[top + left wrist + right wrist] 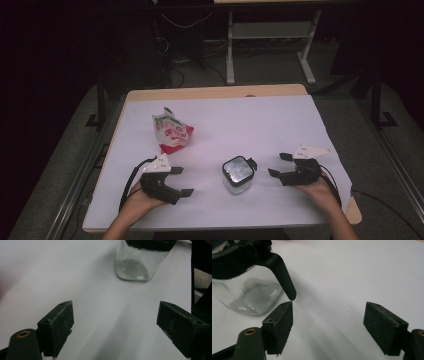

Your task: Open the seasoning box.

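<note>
Jar (238,175) sits between both empty, wide-open grippers (183,181) (279,164); red snack bag (171,132) far left, print too blurry to read.

Left gripper (181,181), lower left of high view: black body, pale grey three-cornered plate with dark dots on top, black cable looping off. Right gripper (279,164), lower right: same build. Pads (279,322) block-shaped, scuffed; brass eyelets behind. Forearms bare.
</note>
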Motion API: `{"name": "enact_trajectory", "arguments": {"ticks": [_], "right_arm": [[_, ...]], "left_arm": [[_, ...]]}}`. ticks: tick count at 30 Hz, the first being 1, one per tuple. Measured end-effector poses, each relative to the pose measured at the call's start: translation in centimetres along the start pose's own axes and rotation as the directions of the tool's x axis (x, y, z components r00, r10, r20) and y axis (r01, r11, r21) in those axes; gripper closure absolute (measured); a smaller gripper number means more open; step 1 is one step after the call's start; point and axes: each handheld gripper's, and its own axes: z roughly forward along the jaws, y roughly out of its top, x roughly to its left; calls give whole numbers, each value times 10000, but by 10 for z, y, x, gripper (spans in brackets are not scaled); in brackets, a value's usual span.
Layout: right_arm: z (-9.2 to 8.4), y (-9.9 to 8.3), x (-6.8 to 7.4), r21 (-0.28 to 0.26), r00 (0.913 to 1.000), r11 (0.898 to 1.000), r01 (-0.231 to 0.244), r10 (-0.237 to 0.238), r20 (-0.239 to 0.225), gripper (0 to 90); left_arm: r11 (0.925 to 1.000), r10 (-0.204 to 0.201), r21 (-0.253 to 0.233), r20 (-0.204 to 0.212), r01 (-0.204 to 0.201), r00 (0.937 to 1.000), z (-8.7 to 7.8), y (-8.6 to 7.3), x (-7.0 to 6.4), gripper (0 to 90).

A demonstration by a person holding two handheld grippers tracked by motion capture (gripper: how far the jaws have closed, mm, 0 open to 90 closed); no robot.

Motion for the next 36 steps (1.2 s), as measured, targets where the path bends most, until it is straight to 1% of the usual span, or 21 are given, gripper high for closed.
{"name": "enact_trajectory", "arguments": {"ticks": [2,3,4,6,8,10,12,13,15,16,20,23,27,29,31,32,33,36], "right_arm": [[0,0,0,-22,10000,10000,-50,50,18,190],[1,-1,-1,-10,10000,10000,-10,11,93,169],[1,-1,-1,7,9999,10000,-17,17,107,158],[2,-2,-2,14,9998,10000,-88,88,191,149],[2,-2,-3,-74,9998,9999,-93,95,165,138],[2,-2,-3,-103,9997,9999,-91,93,231,138],[4,-4,-3,-57,9996,9998,-193,195,222,137],[5,-4,-4,-58,9996,9999,-144,146,224,136],[7,-5,-4,5,9995,9998,-198,198,261,136],[7,-5,-4,5,9995,9998,-198,198,261,136],[6,-5,-4,-156,9995,9996,-215,219,248,136],[5,-5,-5,-247,9992,9991,-338,343,199,136],[5,-5,-5,-297,9992,9990,-336,343,212,136],[4,-4,-5,-326,9992,9989,-323,331,221,136],[4,-4,-5,-420,9991,9985,-348,357,222,137],[4,-4,-5,-455,9991,9983,-357,367,209,137],[4,-4,-6,-465,9991,9983,-352,362,213,137],[3,-4,-6,-457,9991,9983,-357,368,232,138]], "left_arm": [[10000,-21,-10,24,21,10000,1,2,0,136],[10000,-23,-91,118,24,9999,5,7,-1,136],[10000,-21,-59,154,22,9999,7,9,-2,136],[9999,155,0,248,-156,9996,11,13,-4,136],[9995,301,-25,303,-300,9991,14,18,-6,136],[9994,344,-13,331,-344,9989,16,20,-7,136],[9991,417,-70,425,-414,9982,21,26,-9,136],[9991,417,-70,425,-414,9982,21,26,-9,136],[9982,591,-104,480,-587,9971,25,32,-11,136],[9982,591,-104,480,-587,9971,25,32,-11,136],[9967,789,-213,583,-778,9952,32,41,-12,136],[9965,830,-175,605,-820,9947,38,45,-13,136],[9957,922,-157,672,-913,9935,45,48,-15,136],[9938,1112,-127,833,-1105,9903,51,54,-18,136],[9927,1204,-117,936,-1198,9883,55,57,-21,136],[9927,1204,-117,936,-1198,9883,55,57,-21,136],[9910,1340,-68,1039,-1340,9855,59,59,-24,135],[9905,1369,-47,1083,-1372,9846,66,61,-27,132]]}}
